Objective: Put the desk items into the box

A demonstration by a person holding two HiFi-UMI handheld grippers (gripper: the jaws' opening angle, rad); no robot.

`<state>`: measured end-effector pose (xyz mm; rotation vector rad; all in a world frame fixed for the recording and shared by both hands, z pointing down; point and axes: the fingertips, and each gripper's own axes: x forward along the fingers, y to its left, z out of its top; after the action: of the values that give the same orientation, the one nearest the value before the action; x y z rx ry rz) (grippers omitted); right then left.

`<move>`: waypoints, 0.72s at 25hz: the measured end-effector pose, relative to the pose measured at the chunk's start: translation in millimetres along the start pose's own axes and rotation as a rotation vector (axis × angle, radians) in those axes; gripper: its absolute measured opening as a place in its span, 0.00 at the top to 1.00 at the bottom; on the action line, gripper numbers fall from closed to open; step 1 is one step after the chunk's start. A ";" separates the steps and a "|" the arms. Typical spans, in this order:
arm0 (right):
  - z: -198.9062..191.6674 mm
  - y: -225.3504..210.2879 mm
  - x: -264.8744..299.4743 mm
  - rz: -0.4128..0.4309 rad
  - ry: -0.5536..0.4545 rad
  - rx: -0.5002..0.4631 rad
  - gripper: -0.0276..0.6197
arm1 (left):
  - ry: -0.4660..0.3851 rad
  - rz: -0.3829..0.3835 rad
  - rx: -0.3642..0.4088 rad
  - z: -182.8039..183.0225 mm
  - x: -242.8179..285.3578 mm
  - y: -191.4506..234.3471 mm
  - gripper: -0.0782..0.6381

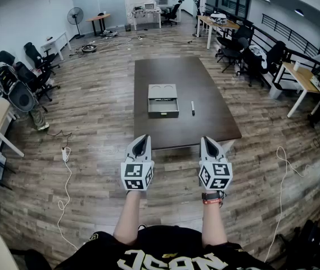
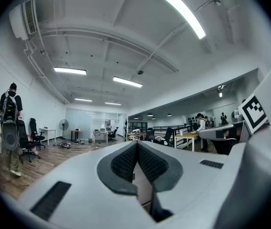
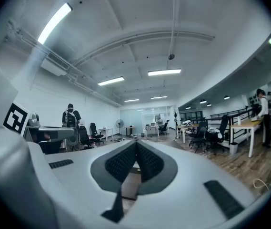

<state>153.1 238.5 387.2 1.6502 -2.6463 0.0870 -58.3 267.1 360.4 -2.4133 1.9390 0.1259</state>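
Observation:
A dark brown table (image 1: 204, 83) stands ahead of me in the head view. On it lies a grey box (image 1: 163, 100) with an open front drawer, and a thin dark pen (image 1: 193, 107) rests just to its right. My left gripper (image 1: 141, 141) and right gripper (image 1: 210, 143) hover side by side in front of the table's near edge, well short of the box. Both are shut with nothing between the jaws. In the left gripper view my left gripper (image 2: 137, 145) points level across the room; the right gripper (image 3: 136, 144) does the same in its own view.
Office chairs (image 1: 36, 72) and a standing person (image 1: 2, 77) are at the left wall. More desks and chairs (image 1: 244, 49) line the right side. A white cable (image 1: 67, 179) trails on the wooden floor at my left, another cable (image 1: 283, 173) at my right.

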 end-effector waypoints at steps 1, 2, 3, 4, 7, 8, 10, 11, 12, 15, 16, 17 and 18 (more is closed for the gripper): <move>-1.7 -5.8 -3.5 -0.004 0.001 0.004 0.95 | 0.002 0.003 -0.002 -0.7 -0.3 -3.1 0.88; -3.4 -11.4 -6.7 -0.008 0.003 0.007 0.95 | 0.004 0.005 -0.003 -1.3 -0.6 -6.4 0.88; -5.3 -16.8 -9.4 -0.010 0.005 0.010 0.95 | 0.005 0.008 -0.004 -1.9 -0.8 -10.2 0.88; -7.4 -21.7 -11.5 -0.011 0.007 0.013 0.95 | 0.004 0.011 -0.004 -2.5 -0.9 -14.5 0.88; -18.0 -29.6 -16.2 0.001 0.023 0.029 0.95 | 0.011 0.017 -0.014 -9.0 -5.0 -27.7 0.88; -22.4 -29.5 -17.2 0.009 0.029 0.038 0.95 | 0.018 0.015 -0.019 -12.5 -7.2 -31.1 0.88; -30.7 -27.5 -15.3 0.024 0.037 0.060 0.95 | 0.033 0.010 -0.024 -19.1 -8.9 -34.3 0.88; -34.1 -26.0 -12.0 0.031 0.041 0.071 0.95 | 0.037 0.011 -0.031 -21.6 -8.2 -33.3 0.88; -37.1 -24.1 -7.6 0.038 0.044 0.084 0.95 | 0.037 0.016 -0.042 -23.2 -6.8 -30.7 0.88; -44.2 -22.4 8.5 0.053 0.048 0.104 0.95 | 0.032 0.037 -0.067 -28.7 4.8 -21.4 0.88; -46.4 -23.9 15.8 0.055 0.051 0.103 0.95 | 0.031 0.038 -0.066 -31.3 12.7 -19.2 0.88; -48.6 -25.7 24.5 0.057 0.054 0.101 0.95 | 0.030 0.034 -0.063 -34.3 22.4 -16.8 0.88; -50.6 -27.6 34.8 0.057 0.058 0.098 0.95 | 0.032 0.027 -0.062 -37.6 33.7 -13.5 0.88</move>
<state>162.0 198.1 440.4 1.5722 -2.6866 0.2659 -36.5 234.1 394.5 -2.4431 2.0107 0.1518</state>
